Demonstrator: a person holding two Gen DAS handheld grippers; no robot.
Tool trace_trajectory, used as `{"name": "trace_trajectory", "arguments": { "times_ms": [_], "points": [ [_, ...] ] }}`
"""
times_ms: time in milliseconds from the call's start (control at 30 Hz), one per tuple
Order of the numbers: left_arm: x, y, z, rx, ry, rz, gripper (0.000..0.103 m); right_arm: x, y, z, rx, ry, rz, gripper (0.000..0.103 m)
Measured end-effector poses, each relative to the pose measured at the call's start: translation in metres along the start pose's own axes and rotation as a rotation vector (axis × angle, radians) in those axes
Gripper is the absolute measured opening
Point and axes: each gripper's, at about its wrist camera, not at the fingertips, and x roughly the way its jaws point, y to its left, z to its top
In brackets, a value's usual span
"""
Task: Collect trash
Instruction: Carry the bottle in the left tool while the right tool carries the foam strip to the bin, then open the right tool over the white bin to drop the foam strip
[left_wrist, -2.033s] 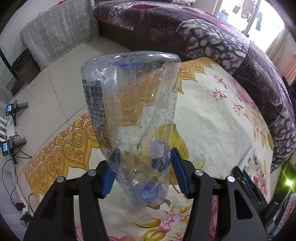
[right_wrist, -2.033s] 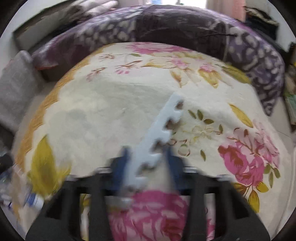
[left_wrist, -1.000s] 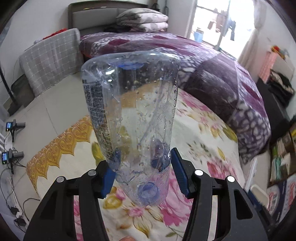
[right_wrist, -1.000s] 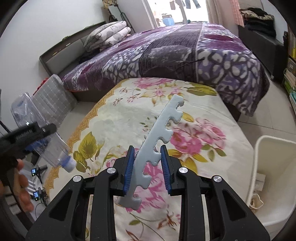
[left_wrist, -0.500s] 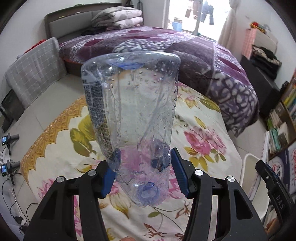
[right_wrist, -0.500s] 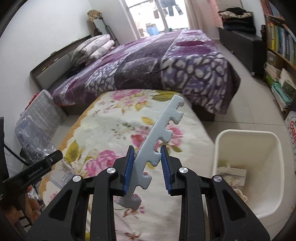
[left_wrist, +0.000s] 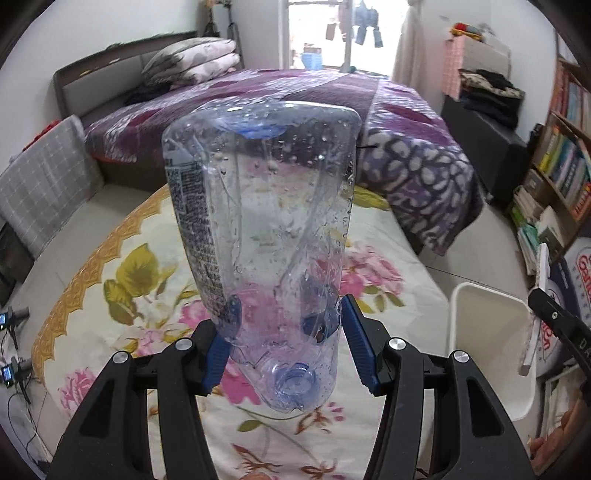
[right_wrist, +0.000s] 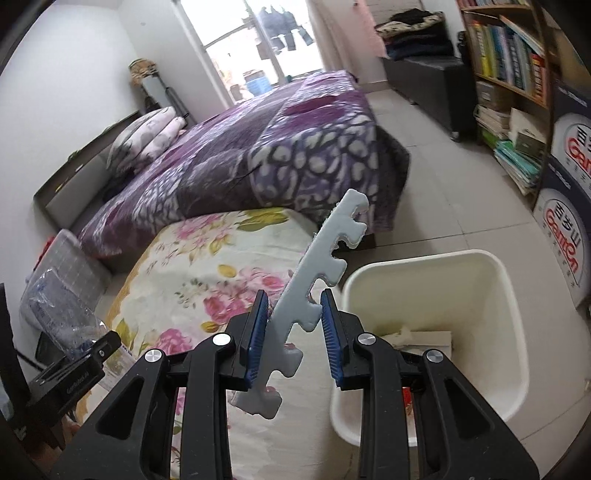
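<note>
My left gripper (left_wrist: 286, 334) is shut on a crushed clear plastic bottle (left_wrist: 266, 229), held neck-down above the floral bedspread (left_wrist: 122, 280). My right gripper (right_wrist: 294, 334) is shut on a grey notched foam strip (right_wrist: 317, 273), held near the left rim of a white trash bin (right_wrist: 509, 295) that has some paper in it. The bin also shows in the left wrist view (left_wrist: 491, 332) at the right. The left gripper with the bottle (right_wrist: 55, 314) shows at the lower left of the right wrist view.
A bed with a purple patterned blanket (right_wrist: 258, 155) stands behind the floral bedspread. A bookshelf (right_wrist: 517, 74) and printed cartons (right_wrist: 569, 199) line the right wall. Tiled floor (right_wrist: 443, 206) lies around the bin. Small cameras on stands (left_wrist: 11, 321) sit at the far left.
Both grippers have swung right toward the white bin while holding their items. The bin is now nearer in both views, beside the foam strip.
</note>
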Motion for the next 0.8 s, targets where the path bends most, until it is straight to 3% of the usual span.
{"name": "trace_trajectory", "arguments": {
  "times_ms": [700,733,800],
  "points": [
    [0.004,-0.101,-0.019,0.173,-0.004,-0.087,0.055,-0.011,-0.086,0.006,0.149,0.074,-0.155,0.03],
    [0.004,-0.105,-0.019,0.178,-0.003,-0.092,0.055,-0.01,-0.089,0.005,0.155,0.079,-0.161,0.032],
    [0.005,-0.114,-0.02,0.194,0.001,-0.109,0.055,-0.013,-0.101,0.005,0.187,0.079,-0.185,0.045]
  ]
}}
